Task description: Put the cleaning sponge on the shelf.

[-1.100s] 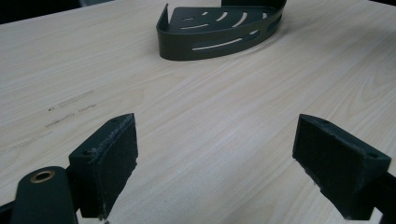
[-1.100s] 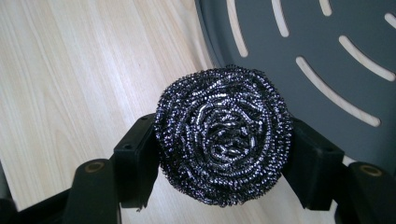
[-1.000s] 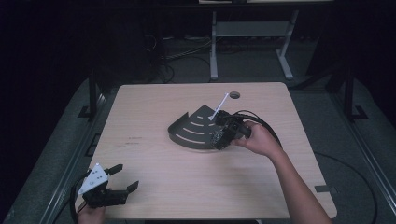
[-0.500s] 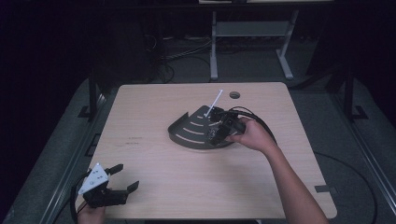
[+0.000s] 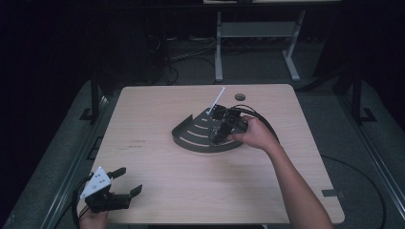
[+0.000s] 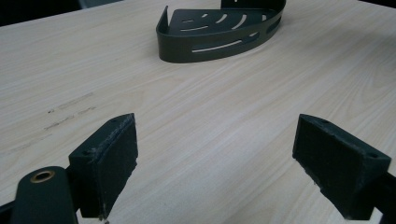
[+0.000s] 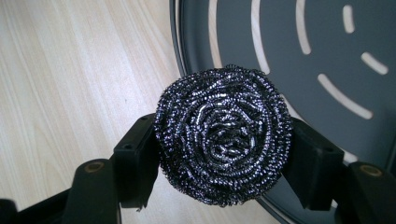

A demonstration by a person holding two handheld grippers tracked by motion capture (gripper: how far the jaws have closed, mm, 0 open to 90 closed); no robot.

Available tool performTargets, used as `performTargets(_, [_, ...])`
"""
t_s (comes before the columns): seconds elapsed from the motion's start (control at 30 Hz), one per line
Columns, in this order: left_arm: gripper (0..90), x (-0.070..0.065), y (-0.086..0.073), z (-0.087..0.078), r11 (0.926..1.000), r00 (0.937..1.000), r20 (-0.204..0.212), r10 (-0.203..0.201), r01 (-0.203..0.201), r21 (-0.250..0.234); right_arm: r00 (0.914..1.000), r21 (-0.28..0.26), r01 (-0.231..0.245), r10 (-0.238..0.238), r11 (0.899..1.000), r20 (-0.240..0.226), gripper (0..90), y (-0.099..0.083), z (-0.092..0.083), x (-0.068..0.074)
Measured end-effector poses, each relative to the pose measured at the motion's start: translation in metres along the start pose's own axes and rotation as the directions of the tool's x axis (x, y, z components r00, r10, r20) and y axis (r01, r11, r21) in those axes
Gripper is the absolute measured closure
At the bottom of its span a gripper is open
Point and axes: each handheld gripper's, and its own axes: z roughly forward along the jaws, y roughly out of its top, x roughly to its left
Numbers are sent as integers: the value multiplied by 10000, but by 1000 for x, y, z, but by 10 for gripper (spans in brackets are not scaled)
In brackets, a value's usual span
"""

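Right gripper view shows the right gripper point(image 7: 223, 154) with its jaws pinching a steel scourer point(image 7: 223, 134) over the slotted corner tray point(image 7: 299, 42), at the tray's 3 o'clock rim, seemingly for placing inside, while the left gripper point(image 6: 229, 158) idles, jaws spread, over the desk point(image 6: 224, 116).

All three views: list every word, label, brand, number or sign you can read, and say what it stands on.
None can be read.
Table: faint dark marks on the wood near its left side, too small and blurred to tell whether they are writing.
Grey plate on the left tongs: a few small dots, no letters.
Dark corner rack and steel scourer: no print.
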Motion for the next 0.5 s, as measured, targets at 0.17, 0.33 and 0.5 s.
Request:
performTargets(0.17, [133, -1, 0, 0, 10000, 10000, -20, 1, -1, -25, 10000, -167, 24, -24, 9999, -27, 334, 4, -3, -2])
performTargets(0.33, [133, -1, 0, 0, 10000, 10000, -47, 43, -43, 14, 10000, -81, -33, 33, 10000, 11, 334, 8, -2, -7])
performTargets(0.5, [133, 0, 0, 0, 10000, 10000, -43, 11, -11, 10, 10000, -147, -43, 43, 9999, 11, 334, 14, -3, -10])
